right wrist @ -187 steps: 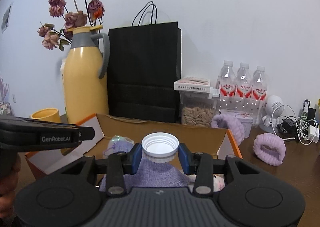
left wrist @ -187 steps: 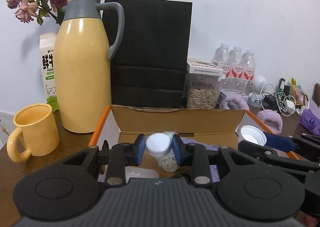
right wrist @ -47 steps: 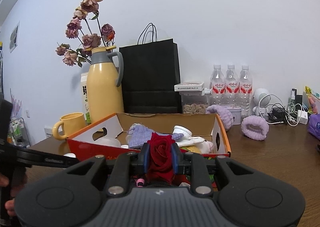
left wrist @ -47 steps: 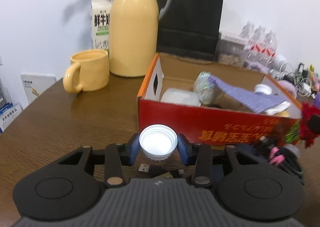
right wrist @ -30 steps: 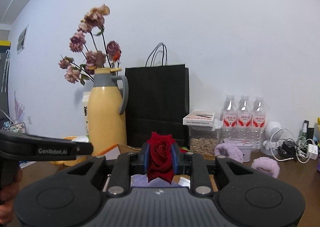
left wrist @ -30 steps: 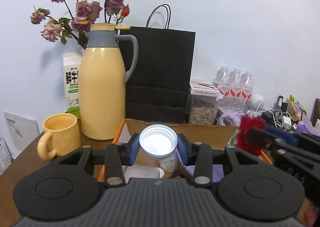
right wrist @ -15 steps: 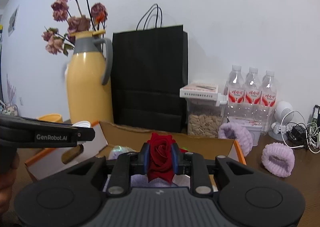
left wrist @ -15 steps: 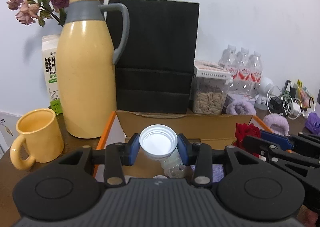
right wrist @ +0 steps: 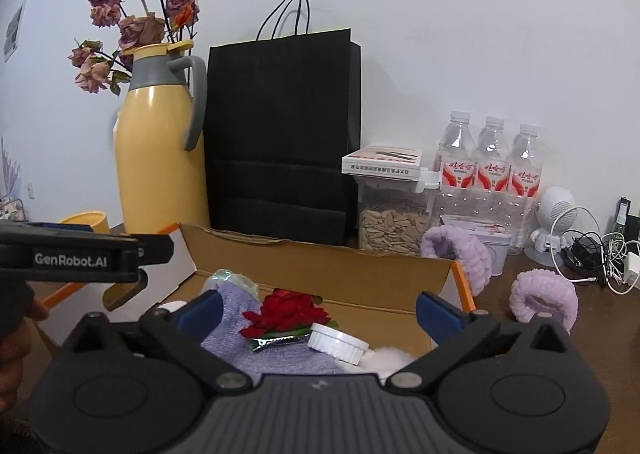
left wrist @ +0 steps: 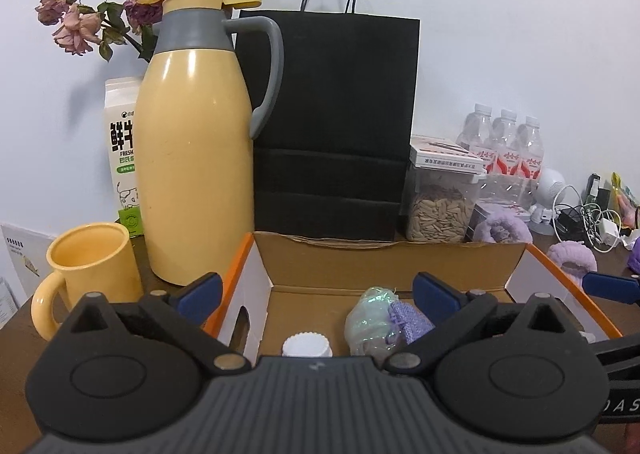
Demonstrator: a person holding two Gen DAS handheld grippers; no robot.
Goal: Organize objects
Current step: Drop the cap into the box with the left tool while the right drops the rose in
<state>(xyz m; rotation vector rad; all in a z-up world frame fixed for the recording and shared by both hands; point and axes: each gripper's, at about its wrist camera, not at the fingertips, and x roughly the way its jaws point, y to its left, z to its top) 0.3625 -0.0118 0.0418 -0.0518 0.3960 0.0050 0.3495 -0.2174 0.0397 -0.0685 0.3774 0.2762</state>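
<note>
My left gripper (left wrist: 318,292) sits low in the centre of its frame, its jaws having just swung wide apart, blue pads (left wrist: 200,289) at either side with nothing clamped between them. My right gripper (right wrist: 319,308) has likewise just opened, gripping nothing. My left hand (right wrist: 14,338) shows at the left edge of the right wrist view.

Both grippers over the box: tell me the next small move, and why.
Probably lift both clear of the cardboard box. The right gripper has just opened and the red rose clip lies on the purple cloth; the left gripper has just opened too, nothing between its fingers, a white cap below.
</note>
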